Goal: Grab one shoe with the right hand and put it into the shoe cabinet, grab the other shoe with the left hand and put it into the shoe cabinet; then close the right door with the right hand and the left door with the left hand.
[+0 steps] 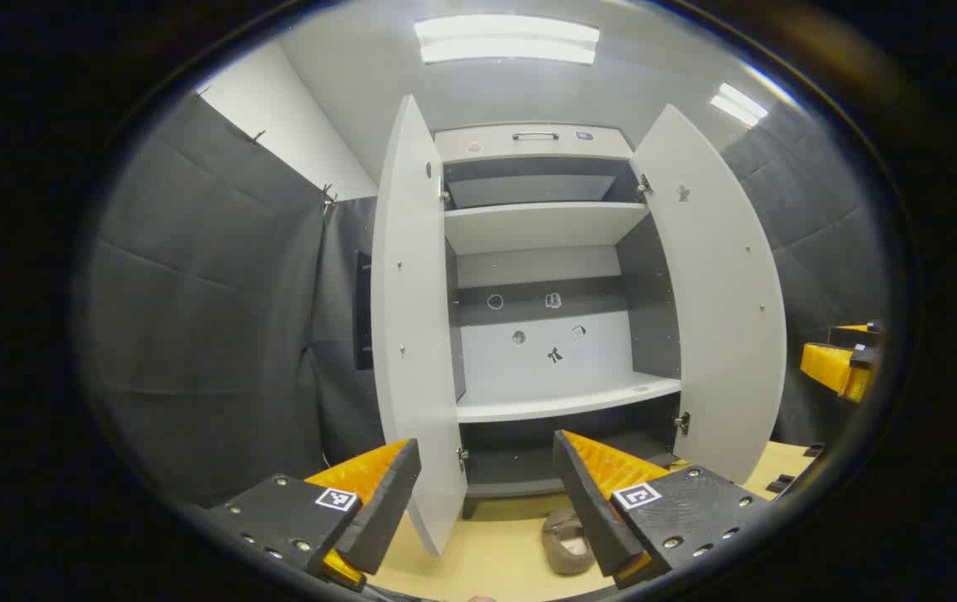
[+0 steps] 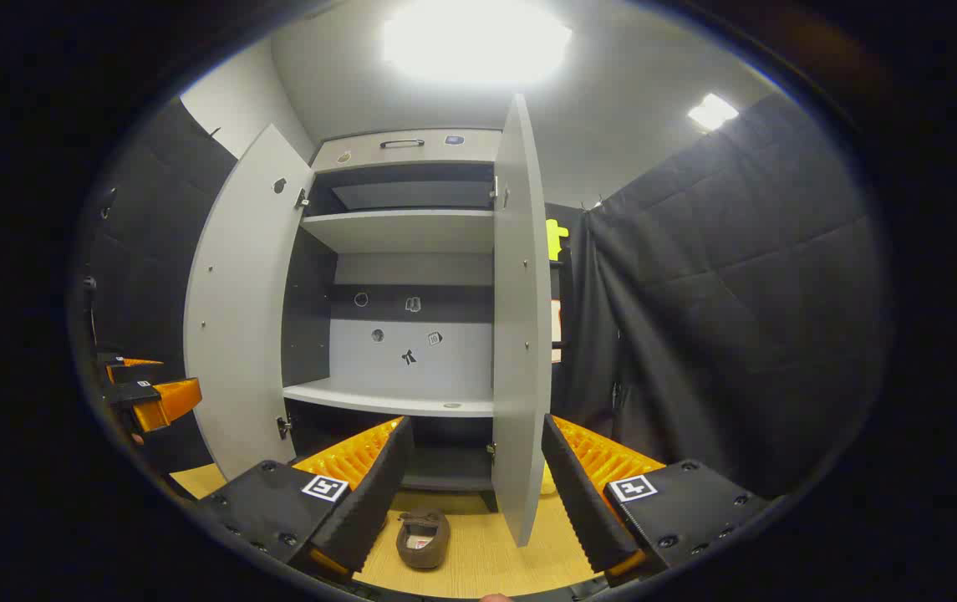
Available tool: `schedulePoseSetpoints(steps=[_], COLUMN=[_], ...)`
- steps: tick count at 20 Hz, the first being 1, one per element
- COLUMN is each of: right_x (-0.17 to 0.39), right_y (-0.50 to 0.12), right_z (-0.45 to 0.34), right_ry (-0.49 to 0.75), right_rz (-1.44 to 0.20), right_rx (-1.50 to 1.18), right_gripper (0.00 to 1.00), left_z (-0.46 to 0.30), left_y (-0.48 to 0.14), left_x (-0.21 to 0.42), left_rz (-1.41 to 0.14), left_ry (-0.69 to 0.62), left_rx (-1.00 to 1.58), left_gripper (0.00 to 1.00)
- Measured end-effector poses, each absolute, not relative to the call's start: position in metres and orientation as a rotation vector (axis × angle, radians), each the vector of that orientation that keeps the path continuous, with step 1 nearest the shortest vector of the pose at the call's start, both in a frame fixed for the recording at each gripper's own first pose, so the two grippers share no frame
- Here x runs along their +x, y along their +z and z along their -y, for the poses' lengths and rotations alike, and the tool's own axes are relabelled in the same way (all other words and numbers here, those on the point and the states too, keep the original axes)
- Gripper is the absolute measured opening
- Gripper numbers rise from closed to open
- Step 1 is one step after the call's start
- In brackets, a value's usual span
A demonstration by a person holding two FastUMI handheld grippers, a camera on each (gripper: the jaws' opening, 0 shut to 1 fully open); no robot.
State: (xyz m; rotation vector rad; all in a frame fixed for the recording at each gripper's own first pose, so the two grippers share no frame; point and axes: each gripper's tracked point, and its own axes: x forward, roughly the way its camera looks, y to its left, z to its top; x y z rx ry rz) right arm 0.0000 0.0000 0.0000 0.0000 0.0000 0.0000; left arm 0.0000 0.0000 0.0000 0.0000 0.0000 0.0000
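The shoe cabinet (image 1: 541,226) stands straight ahead with both doors swung wide. In the left gripper view the left door (image 1: 411,334) comes out toward the camera nearly edge-on, and the right door (image 1: 716,293) opens away to the other side. Inside, the upper shelf (image 1: 541,224) and the lower shelf (image 1: 566,401) are bare white boards, with a dark gap beneath the lower one near the floor. Small stickers dot the back panel.

The left claw (image 1: 486,489) hangs in front of the cabinet with its two fingers spread well apart, gripping nothing; the bottom edge of the left door falls between them. A brown shoe (image 1: 566,542) lies on the light wooden floor (image 1: 486,556) just in front of the cabinet, partly hidden behind the claw's right-side finger. Far off at the right edge of this view the other gripper's orange and black body shows.

In the right gripper view the right claw (image 2: 474,481) is likewise wide open and empty, held low before the cabinet, with the right door (image 2: 520,334) hanging edge-on between its fingers. A brown shoe (image 2: 422,537) sits on the floor (image 2: 486,560) below, between the fingers, its opening facing up. I cannot tell whether this is the same shoe.
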Motion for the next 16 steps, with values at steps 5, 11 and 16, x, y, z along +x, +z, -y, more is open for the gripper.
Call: schedulePoseSetpoints(steps=[5, 11, 16], right_x=[0.0019, 0.0051, 0.0087], right_y=[0.0000, 0.0018, 0.0014], right_z=[-0.0002, 0.0001, 0.0015], right_ry=[0.010, 0.017, 0.025], right_rz=[-0.007, 0.002, 0.003], right_rx=[-0.023, -0.026, -0.023], right_gripper=[0.97, 0.97, 0.97], left_z=[0.0052, 0.0092, 0.0102], left_y=[0.0021, 0.0024, 0.0042], left_x=[0.0004, 0.0015, 0.0025], left_rz=[0.005, 0.010, 0.014], left_ry=[-0.007, -0.007, 0.008], left_rx=[0.006, 0.016, 0.020], left_gripper=[0.94, 0.94, 0.94])
